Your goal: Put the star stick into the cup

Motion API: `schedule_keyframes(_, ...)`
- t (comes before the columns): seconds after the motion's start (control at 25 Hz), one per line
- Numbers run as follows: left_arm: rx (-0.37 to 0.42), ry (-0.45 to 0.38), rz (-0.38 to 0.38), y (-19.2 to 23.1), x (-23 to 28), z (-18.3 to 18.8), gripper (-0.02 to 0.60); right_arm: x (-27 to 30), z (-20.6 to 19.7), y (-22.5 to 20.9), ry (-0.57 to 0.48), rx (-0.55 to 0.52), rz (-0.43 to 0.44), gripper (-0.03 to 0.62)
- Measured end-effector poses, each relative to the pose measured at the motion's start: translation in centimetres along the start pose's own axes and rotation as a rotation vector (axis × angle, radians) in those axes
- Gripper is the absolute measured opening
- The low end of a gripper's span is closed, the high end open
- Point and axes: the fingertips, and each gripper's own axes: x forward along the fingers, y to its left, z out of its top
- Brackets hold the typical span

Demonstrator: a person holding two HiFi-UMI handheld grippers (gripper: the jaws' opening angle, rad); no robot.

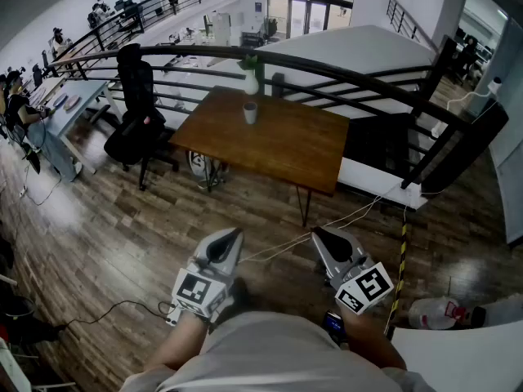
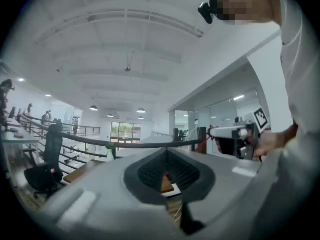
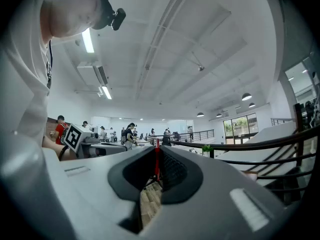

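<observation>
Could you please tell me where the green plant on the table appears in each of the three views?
Head view: green plant at top centre, at the far edge of the table.
Left gripper view: left of centre, small, by the rail.
Right gripper view: right of centre, small, by the rail.
Shared landmark: the black handrail.

- Head view looks steeply down from high; tabletop [image 1: 282,141] well ahead.
- Both gripper views tilt toward the ceiling [image 3: 200,39]; all share the railing [image 3: 274,143].
</observation>
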Motion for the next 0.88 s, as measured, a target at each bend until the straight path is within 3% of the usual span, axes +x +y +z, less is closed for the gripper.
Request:
schedule_keyframes(0.56, -0.025, -0.004, -0.018, 3.7, 2.6, -0.5, 0.003, 2.8, -1.0, -1.9, -0.016, 0.023, -0.039, 0.023)
schedule_keyframes(0.88, -0.045, 0.002, -0.051, 10.8, 5.4, -1.3, 0.003, 9.8, -2.2, -4.0, -0.01, 0.035, -0.078, 0.023)
